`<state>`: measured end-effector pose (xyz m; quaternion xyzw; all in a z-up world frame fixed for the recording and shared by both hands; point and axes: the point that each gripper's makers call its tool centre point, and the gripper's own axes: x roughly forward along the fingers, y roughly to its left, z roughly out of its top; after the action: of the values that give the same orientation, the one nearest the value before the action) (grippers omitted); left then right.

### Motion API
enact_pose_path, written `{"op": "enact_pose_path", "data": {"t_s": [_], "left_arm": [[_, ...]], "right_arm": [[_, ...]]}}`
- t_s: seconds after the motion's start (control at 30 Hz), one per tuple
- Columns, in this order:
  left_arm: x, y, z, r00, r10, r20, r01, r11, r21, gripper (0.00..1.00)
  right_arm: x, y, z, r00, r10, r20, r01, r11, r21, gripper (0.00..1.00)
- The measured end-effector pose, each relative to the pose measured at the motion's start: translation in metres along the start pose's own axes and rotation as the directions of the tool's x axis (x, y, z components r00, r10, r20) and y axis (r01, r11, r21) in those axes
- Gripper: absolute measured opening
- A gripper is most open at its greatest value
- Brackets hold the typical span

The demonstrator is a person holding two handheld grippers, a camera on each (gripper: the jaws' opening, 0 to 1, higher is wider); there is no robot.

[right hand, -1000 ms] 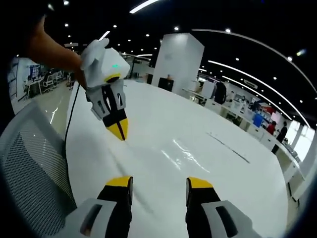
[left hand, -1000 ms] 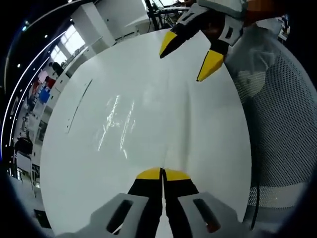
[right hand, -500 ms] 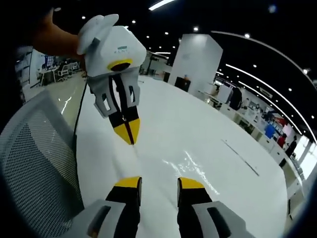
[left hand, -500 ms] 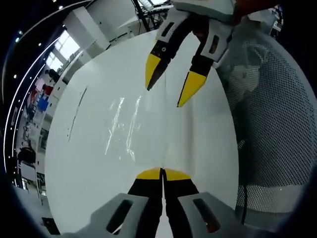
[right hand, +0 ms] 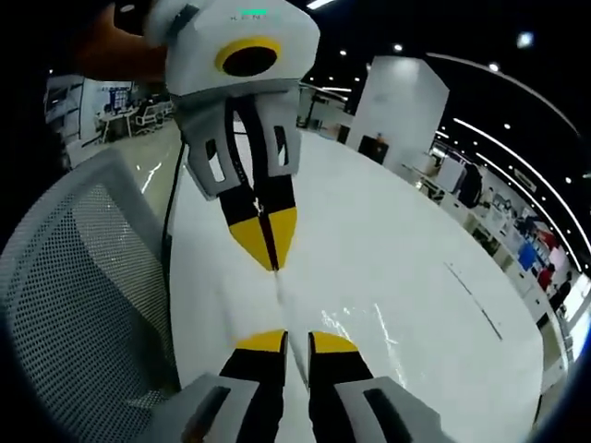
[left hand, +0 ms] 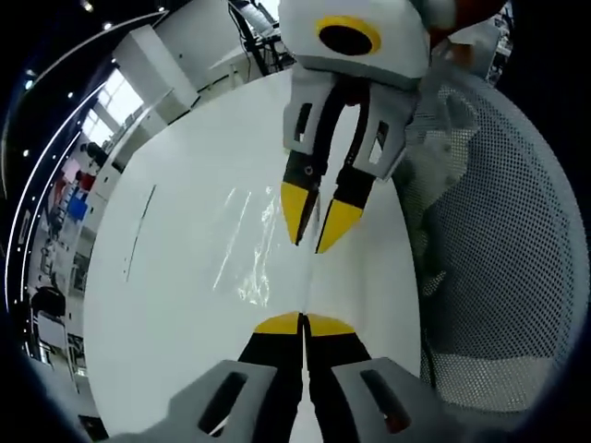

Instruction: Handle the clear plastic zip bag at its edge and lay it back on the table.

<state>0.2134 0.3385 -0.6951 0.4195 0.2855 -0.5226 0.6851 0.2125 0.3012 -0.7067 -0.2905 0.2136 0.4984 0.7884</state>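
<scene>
The clear plastic zip bag (left hand: pixel 247 263) lies on the white table (left hand: pixel 166 314) and shows mainly as bright glints; in the right gripper view the zip bag (right hand: pixel 369 325) glints just right of my jaws. My left gripper (left hand: pixel 303 323) is shut on the bag's near edge, a thin crease running up from its tips. My right gripper (left hand: pixel 314 238) comes down from the top, facing the left one, its yellow fingertips a narrow gap apart over that same edge. In the right gripper view the right gripper (right hand: pixel 297 343) is almost closed, with the left gripper (right hand: pixel 268 247) a short way in front.
A grey mesh chair back (left hand: pixel 503 277) stands along the table's edge, also the chair back (right hand: pixel 83 295) at left. A thin dark line (left hand: pixel 138 231) marks the table's far side. A person's hand (right hand: pixel 102 55) holds the left gripper. Office desks lie beyond.
The right gripper has come much closer to the left one, and its jaws have narrowed from wide apart to a small gap. The left gripper stays shut.
</scene>
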Motion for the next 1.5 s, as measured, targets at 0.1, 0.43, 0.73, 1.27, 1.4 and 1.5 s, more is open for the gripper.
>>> {"op": "enact_pose_path", "data": {"t_s": [0.1,0.43,0.73,1.27,1.4,1.5], "left_arm": [[-0.003,-0.003,0.008,0.999,-0.016,0.047,0.017,1.000,-0.022,0.00],[-0.004,-0.002,0.015,0.994,-0.018,0.111,0.008,0.996,0.092,0.00],[0.007,-0.004,0.016,0.996,-0.027,0.082,0.009,0.979,0.202,0.01],[0.010,0.000,0.017,0.997,-0.036,0.072,0.019,0.973,0.228,0.00],[0.011,-0.002,0.018,0.997,-0.042,0.065,0.026,0.972,0.233,0.00],[0.011,-0.003,0.018,0.997,-0.047,0.060,0.032,0.971,0.235,0.00]], "right_arm": [[0.001,0.002,-0.002,1.000,0.005,-0.018,-0.006,0.998,-0.066,0.00],[-0.003,0.003,0.000,1.000,0.009,-0.007,-0.010,0.993,-0.121,0.00],[-0.004,0.004,0.008,1.000,0.015,0.000,-0.014,0.990,-0.144,0.00],[-0.006,0.007,0.014,1.000,0.008,0.011,-0.007,0.993,-0.119,0.01],[-0.004,0.008,0.018,1.000,0.009,0.019,-0.006,0.993,-0.121,0.02],[-0.004,0.009,0.021,1.000,0.011,0.024,-0.008,0.992,-0.125,0.02]]}}
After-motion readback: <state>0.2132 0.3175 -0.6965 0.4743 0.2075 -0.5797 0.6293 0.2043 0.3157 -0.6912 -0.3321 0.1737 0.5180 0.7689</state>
